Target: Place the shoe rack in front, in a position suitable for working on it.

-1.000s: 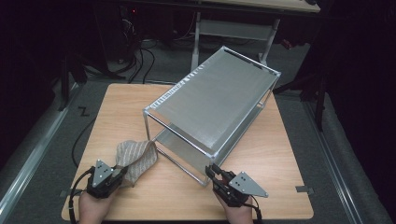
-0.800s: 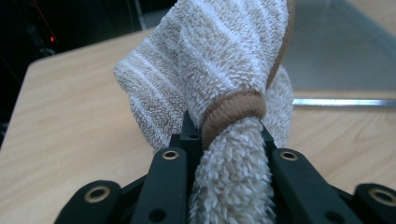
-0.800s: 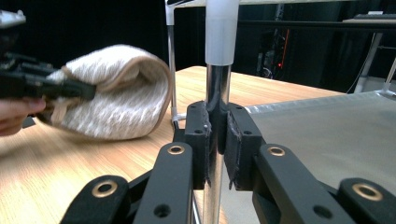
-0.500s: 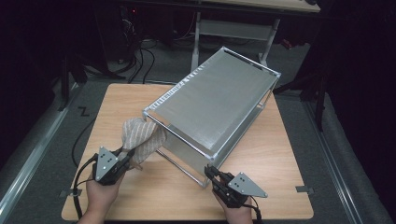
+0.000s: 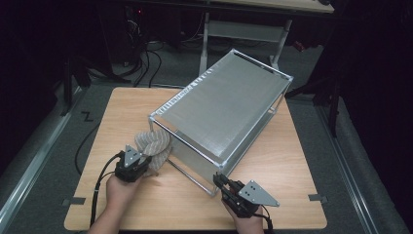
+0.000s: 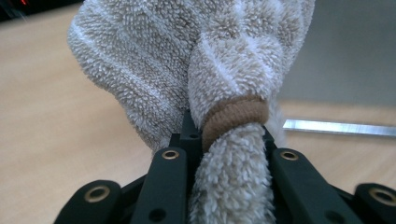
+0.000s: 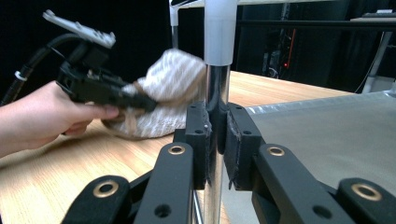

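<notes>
A beige striped terry towel [image 5: 153,144] is bunched at the near left corner of a metal wire rack [image 5: 229,102] that stands at an angle on the wooden table [image 5: 122,107]. My left gripper [image 5: 139,163] is shut on the towel [image 6: 196,60], pinching a twisted part with a brown hem band between its jaws [image 6: 229,135]. My right gripper [image 5: 219,181] is shut on the rack's near corner post [image 7: 217,84], its pads [image 7: 196,135] pressed on the chrome tube. In the right gripper view the left gripper [image 7: 140,103] holds the towel [image 7: 163,93] just left of that post.
The rack's grey panel [image 6: 345,51] and a lower metal rail [image 6: 336,127] lie just right of the towel. Bare tabletop stretches to the left and along the front edge. Dark floor, cables [image 5: 146,53] and a desk frame [image 5: 243,29] lie beyond the table.
The left gripper has carried the towel up and to the right, from the table's front left to the rack's near left corner, where it bunches up. The right gripper stays on the post.
</notes>
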`<state>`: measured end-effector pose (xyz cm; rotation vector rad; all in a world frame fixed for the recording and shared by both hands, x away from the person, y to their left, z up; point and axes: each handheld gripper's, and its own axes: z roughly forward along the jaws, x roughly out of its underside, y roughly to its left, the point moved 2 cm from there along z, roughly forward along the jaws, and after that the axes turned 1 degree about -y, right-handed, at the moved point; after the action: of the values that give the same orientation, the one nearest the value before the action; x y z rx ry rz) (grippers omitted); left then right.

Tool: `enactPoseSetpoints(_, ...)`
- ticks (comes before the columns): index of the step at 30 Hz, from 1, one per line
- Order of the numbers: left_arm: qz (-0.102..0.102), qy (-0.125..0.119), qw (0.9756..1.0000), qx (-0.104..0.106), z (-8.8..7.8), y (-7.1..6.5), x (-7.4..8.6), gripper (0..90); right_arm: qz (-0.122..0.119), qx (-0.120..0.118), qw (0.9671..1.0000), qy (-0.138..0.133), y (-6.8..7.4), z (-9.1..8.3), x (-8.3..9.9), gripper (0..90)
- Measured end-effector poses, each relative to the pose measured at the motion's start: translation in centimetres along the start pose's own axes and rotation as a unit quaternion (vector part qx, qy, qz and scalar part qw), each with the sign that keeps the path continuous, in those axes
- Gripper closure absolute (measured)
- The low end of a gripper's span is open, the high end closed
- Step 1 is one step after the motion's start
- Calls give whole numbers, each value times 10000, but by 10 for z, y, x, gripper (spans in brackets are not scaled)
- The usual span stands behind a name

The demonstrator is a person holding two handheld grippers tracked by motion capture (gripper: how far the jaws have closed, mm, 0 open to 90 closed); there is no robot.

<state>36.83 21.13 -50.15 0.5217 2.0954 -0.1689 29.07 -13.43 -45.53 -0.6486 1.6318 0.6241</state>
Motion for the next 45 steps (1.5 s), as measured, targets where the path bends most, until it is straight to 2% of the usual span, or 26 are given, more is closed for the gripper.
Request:
enactPoseSetpoints(1,-9,110,9999,25,2,0,3,746,5,-2,10000,0,0,0,0,813)
enactPoseSetpoints(2,-57,326,9994,123,4,1,7,746,6,-2,10000,-1,0,0,0,813)
enactPoseSetpoints(3,-118,415,9989,163,6,1,10,743,8,-4,10000,-1,0,0,0,813)
enactPoseSetpoints(7,-132,452,9988,119,-1,2,13,742,25,-9,10000,-6,0,0,0,813)
enactPoseSetpoints(10,-329,370,9987,-138,-9,10,17,743,30,-15,10000,-12,0,0,0,813)
enactPoseSetpoints(12,-535,309,9976,-314,-13,17,20,743,38,-13,10000,-10,0,0,0,813)
enactPoseSetpoints(15,-728,208,9957,-535,-20,28,24,743,42,-17,10000,-9,0,0,0,813)
enactPoseSetpoints(19,-1035,40,9903,-929,-32,50,29,744,21,-22,10000,-16,0,0,-1,813)
enactPoseSetpoints(20,-1101,4,9895,-934,-34,53,30,744,17,-19,10000,-15,0,0,-1,813)
enactPoseSetpoints(21,-1104,-29,9893,-957,-37,57,32,744,14,-18,10000,-16,0,0,-1,813)
enactPoseSetpoints(23,-1040,-111,9909,-842,-38,58,31,744,18,-13,10000,-17,0,-1,-1,813)
enactPoseSetpoints(24,-1040,-111,9909,-842,-38,58,31,744,22,-13,10000,-17,0,0,-1,813)
enactPoseSetpoints(25,-788,-143,9946,-660,-32,52,26,744,25,-15,10000,-17,0,0,-1,813)
enactPoseSetpoints(28,-450,-174,9977,-479,-19,42,15,744,27,4,10000,-11,0,0,-1,813)
enactPoseSetpoints(31,-276,-176,9989,-346,-7,34,6,744,10,2,10000,-6,0,0,-1,813)
enactPoseSetpoints(33,-202,-140,9992,-325,1,31,1,744,9,3,10000,-8,0,0,-1,813)
enactPoseSetpoints(37,-208,-452,9984,-255,3,32,-9,744,2,4,10000,-6,0,1,-1,814)
enactPoseSetpoints(39,-174,-580,9978,-271,-1,32,-15,744,-2,11,10000,-6,0,1,-1,814)
enactPoseSetpoints(41,-224,-711,9969,-262,-7,32,-20,744,-5,-5,10000,-2,-1,1,-1,814)
enactPoseSetpoints(44,-128,-904,9954,-299,-17,32,-31,744,-15,0,10000,-5,-1,0,-1,814)
enactPoseSetpoints(45,-154,-1015,9942,-308,-21,32,-35,744,-7,-6,10000,0,-1,0,-1,814)
